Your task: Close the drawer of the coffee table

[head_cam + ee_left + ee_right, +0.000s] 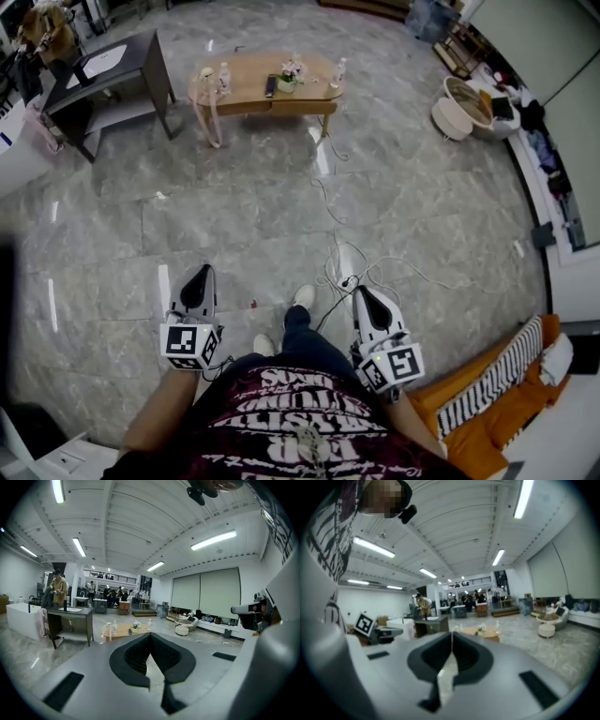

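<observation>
The floor (281, 206) is polished grey stone, marbled and glossy enough to mirror the ceiling lights. The counter (251, 77) is light wood with a smooth satin top; the dark counter (141, 47) beside it looks matt black. The left claw (201, 272) and right claw (362, 292) have smooth, matt grey plastic shells, with matt black ribbed pads (132, 656). The shirt (300, 427) is printed cloth. The sofa (487, 431) is orange cloth under a striped woven throw (492, 375).
</observation>
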`<control>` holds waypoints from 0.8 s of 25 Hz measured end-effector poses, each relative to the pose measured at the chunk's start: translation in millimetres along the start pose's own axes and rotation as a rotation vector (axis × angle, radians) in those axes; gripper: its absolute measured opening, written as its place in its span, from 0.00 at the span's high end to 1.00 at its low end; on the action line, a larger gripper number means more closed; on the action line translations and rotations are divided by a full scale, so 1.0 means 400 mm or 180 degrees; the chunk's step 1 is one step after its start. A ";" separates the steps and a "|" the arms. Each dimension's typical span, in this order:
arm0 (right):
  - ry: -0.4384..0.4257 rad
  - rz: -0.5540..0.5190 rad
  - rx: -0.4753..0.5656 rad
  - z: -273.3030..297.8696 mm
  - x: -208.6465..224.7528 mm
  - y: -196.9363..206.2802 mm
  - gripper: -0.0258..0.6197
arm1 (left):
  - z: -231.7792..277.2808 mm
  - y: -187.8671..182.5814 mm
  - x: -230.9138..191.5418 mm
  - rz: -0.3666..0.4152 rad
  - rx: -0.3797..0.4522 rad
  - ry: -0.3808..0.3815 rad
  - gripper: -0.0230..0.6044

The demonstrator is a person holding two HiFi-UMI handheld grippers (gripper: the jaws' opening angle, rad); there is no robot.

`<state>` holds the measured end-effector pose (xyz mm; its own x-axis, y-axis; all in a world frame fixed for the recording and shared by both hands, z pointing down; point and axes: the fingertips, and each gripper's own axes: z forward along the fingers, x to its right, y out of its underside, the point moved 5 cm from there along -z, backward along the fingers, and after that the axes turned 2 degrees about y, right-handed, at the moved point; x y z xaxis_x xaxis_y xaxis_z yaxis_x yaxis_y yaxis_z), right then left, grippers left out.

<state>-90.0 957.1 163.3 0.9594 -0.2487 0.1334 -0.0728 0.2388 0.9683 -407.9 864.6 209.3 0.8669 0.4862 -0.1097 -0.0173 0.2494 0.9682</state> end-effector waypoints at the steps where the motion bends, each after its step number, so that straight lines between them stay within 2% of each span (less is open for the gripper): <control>1: -0.0010 0.0018 -0.0020 0.011 0.010 0.003 0.91 | 0.011 0.000 0.001 -0.0010 -0.0023 -0.0007 0.93; 7: 0.0019 0.0125 -0.0127 0.074 0.107 0.008 0.91 | 0.099 0.006 0.018 -0.0049 -0.0163 -0.0032 0.93; 12: -0.0011 0.0185 -0.0096 0.146 0.183 -0.001 0.91 | 0.213 0.002 0.044 0.0038 -0.0298 0.0035 0.93; 17: 0.0027 0.0290 0.0009 0.201 0.313 -0.055 0.91 | 0.368 -0.095 0.091 0.0172 -0.0256 0.0107 0.93; 20: 0.0043 0.0314 0.0097 0.231 0.393 -0.084 0.91 | 0.465 -0.157 0.111 0.0226 -0.0135 0.0092 0.93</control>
<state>38.0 823.1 171.3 0.9507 -0.2125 0.2258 -0.1752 0.2327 0.9566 -275.6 714.6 185.6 0.8480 0.5277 -0.0481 -0.0999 0.2483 0.9635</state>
